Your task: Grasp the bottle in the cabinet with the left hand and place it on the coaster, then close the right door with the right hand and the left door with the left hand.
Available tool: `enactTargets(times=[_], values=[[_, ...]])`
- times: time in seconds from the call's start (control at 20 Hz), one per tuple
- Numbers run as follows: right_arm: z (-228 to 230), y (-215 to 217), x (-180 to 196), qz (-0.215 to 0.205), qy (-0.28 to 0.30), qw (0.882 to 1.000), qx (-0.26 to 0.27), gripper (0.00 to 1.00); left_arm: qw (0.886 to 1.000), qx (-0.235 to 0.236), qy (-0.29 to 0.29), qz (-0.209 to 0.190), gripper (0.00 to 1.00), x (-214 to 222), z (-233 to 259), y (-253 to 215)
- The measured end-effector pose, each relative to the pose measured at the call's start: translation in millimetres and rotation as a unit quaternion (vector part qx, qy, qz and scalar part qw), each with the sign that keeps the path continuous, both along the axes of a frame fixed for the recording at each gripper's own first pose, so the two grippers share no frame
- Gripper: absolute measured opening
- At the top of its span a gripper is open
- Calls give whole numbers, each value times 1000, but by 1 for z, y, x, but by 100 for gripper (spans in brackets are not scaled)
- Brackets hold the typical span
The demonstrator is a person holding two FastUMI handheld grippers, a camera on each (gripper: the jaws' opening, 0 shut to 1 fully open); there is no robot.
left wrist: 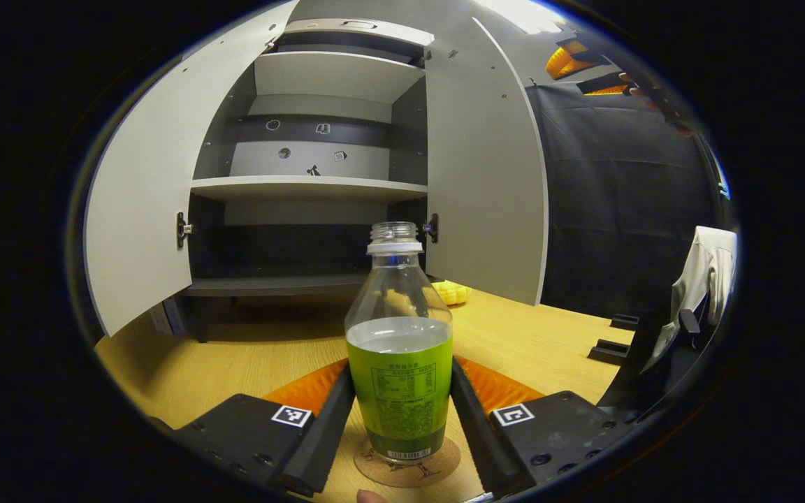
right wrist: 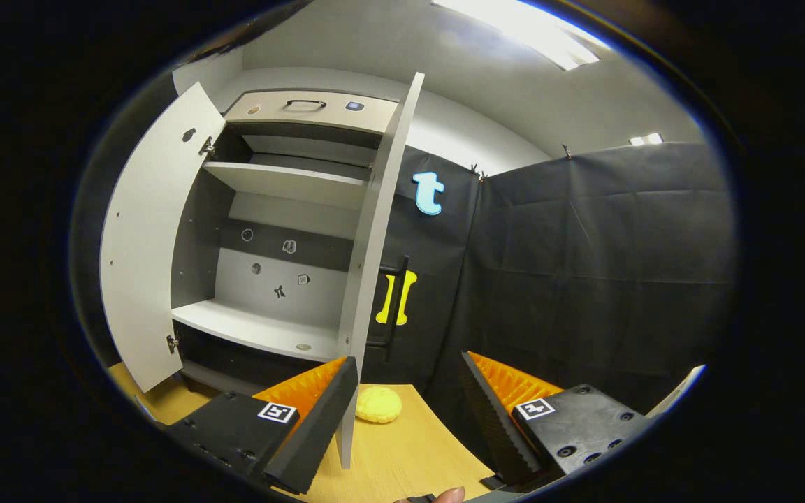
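Note:
A clear uncapped bottle (left wrist: 400, 363) with a green label, about half full, stands upright on a round cork coaster (left wrist: 437, 469) on the wooden table. My left gripper (left wrist: 401, 367) is shut on the bottle, one finger pressed to each side of the label. Behind it the cabinet (left wrist: 308, 187) stands with both doors swung out: left door (left wrist: 140, 209), right door (left wrist: 486, 188). In the right gripper view, my right gripper (right wrist: 409, 360) is open. The right door (right wrist: 374, 230) is seen edge-on, its lower edge just beside the left finger. The left door (right wrist: 147, 258) hangs open farther back.
A yellow bumpy object (left wrist: 453, 291) (right wrist: 378, 405) lies on the table by the foot of the right door. Small black blocks (left wrist: 615, 335) sit at the table's right side. A white glove or sleeve (left wrist: 703, 279) shows at the right edge. Black cloth walls close the booth.

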State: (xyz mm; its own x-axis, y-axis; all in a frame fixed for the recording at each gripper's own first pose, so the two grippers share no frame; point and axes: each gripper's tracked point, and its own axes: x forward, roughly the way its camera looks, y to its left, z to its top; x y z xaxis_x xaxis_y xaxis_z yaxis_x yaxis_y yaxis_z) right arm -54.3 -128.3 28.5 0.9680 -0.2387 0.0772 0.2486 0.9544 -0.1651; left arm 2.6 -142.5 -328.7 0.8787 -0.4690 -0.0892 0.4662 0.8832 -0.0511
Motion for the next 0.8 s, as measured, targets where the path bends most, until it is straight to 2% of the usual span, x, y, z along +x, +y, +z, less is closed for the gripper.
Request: enactTargets(times=[0.3, 0.4, 0.45, 0.8], values=[[5, 8, 0, 2, -5, 1000, -4, 98, 1000, 10, 20, 14, 82, -4, -10, 6], [5, 9, 0, 4, -6, 1000, -3, 98, 999, 12, 28, 15, 90, -6, -11, 6], [4, 10, -1, 6, -5, 1000, 0, 98, 999, 14, 28, 16, 90, -8, -11, 6], [2, 8, -9, 7, -5, 1000, 9, 98, 998, 26, 49, -2, 94, -29, -17, 4]])
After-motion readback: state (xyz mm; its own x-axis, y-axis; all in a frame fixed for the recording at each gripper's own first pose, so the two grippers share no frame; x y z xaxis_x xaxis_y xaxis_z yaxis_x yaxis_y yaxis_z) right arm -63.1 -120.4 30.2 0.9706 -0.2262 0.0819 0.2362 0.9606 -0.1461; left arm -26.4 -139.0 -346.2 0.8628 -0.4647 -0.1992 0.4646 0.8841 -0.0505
